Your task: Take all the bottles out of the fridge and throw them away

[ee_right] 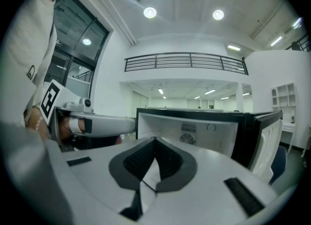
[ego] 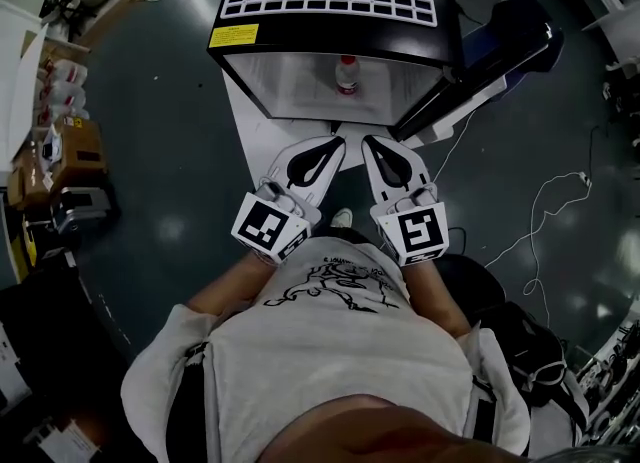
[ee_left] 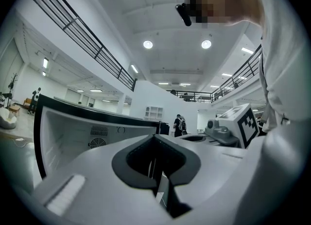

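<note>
A small black fridge (ego: 330, 11) stands on the floor ahead with its door (ego: 480, 71) swung open to the right. One clear bottle with a red cap (ego: 346, 75) stands inside on the white floor of the compartment. My left gripper (ego: 335, 141) and right gripper (ego: 368, 141) are side by side just in front of the opening, both shut with nothing between the jaws. The fridge's white interior (ee_left: 87, 131) with a round vent shows in the left gripper view, and the fridge's interior (ee_right: 194, 131) also in the right gripper view. The bottle is hidden in both gripper views.
Boxes and clutter (ego: 50, 151) line the left side of the dark floor. A white cable (ego: 540, 211) trails on the floor at the right. A dark bag (ego: 530, 351) lies at the lower right. A white mat (ego: 262, 136) lies under the fridge front.
</note>
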### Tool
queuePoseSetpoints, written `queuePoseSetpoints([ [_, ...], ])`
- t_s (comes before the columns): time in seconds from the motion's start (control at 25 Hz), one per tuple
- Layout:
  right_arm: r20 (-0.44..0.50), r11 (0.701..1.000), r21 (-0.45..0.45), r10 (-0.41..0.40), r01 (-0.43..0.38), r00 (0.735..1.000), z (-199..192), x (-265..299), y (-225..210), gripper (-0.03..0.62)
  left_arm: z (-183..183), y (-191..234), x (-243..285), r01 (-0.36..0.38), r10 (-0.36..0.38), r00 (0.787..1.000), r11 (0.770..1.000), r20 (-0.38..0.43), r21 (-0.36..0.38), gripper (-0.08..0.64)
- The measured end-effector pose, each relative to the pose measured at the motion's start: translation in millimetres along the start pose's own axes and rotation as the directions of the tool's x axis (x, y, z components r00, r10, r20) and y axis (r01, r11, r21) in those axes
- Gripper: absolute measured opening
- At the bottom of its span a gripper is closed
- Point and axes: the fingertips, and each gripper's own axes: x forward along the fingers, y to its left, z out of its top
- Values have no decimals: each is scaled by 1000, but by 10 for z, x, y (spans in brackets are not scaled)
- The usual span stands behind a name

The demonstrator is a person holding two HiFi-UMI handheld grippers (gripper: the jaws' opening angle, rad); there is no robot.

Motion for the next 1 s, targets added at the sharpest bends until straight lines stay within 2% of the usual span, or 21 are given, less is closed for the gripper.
queuePoseSetpoints([
  [0.36,27,1000,8,21,-21,999,-45,-62,-97,8,-16,-57,107,-19,19,1000,1000,-2,7,9],
  [1.0,25,1000,9,-12,12,1000,-24,68,-129,8,12,84,106,-11,11,1000,1000,-4,18,9],
])
